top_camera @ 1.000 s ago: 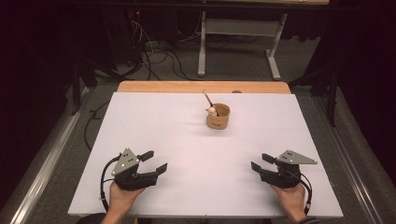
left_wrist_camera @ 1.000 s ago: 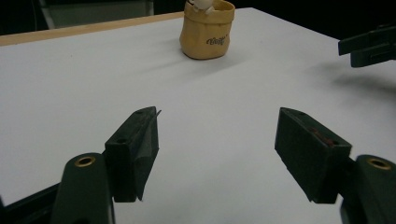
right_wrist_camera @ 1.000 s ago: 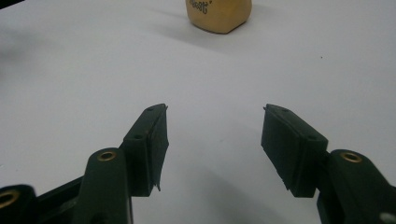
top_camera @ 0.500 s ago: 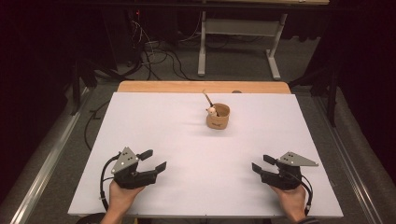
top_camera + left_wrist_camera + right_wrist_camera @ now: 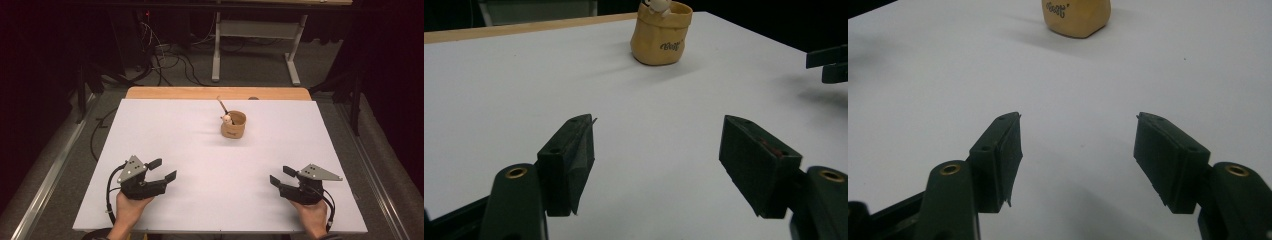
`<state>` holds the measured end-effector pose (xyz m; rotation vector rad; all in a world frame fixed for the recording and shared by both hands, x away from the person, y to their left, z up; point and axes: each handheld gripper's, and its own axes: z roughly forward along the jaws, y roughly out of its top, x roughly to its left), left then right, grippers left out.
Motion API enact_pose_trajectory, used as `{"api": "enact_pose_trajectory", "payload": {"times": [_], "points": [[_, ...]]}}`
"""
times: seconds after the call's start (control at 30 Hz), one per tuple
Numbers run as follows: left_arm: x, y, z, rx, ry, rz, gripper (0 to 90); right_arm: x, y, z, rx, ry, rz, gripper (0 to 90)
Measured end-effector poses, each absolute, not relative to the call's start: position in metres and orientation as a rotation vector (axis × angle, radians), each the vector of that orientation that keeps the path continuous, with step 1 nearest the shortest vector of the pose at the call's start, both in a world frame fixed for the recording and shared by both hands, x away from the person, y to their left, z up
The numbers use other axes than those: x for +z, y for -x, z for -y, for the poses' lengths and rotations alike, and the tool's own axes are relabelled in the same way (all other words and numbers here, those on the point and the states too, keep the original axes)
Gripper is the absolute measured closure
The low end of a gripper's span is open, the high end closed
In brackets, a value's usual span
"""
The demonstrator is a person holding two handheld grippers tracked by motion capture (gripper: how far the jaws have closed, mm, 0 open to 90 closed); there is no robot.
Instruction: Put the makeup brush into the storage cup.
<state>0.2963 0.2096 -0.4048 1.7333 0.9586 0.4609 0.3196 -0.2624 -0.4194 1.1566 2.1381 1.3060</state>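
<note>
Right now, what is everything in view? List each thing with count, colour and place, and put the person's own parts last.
Cup: one, tan with dark lettering, far centre of the table.
Stick: one, dark, standing in the cup with a small white lump at the rim.
Table: one, white top with a wooden far edge.
Desk frame: one, grey, on the floor behind.
Cables: several, dark, on the floor behind.
Left tool: one, black, near left, open.
Right tool: one, black, near right, open.
Hands: two, at the near edge.

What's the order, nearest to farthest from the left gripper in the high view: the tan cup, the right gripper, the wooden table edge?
1. Tan cup, ahead and to its right.
2. Right gripper, across the near side.
3. Wooden table edge, at the far end.
Cup and right gripper are nearly level.
</note>
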Motion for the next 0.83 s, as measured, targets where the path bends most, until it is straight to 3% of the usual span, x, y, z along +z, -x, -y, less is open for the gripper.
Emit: {"api": "enact_pose_trajectory", "payload": {"times": [0.83], "points": [[-0.4049, -0.2963, -0.2121, 0.463, -1.713, -0.971, 30.7, -0.4194, -0.3183, 0.2653, 1.351, -1.153, -2.056, 32.7]]}}
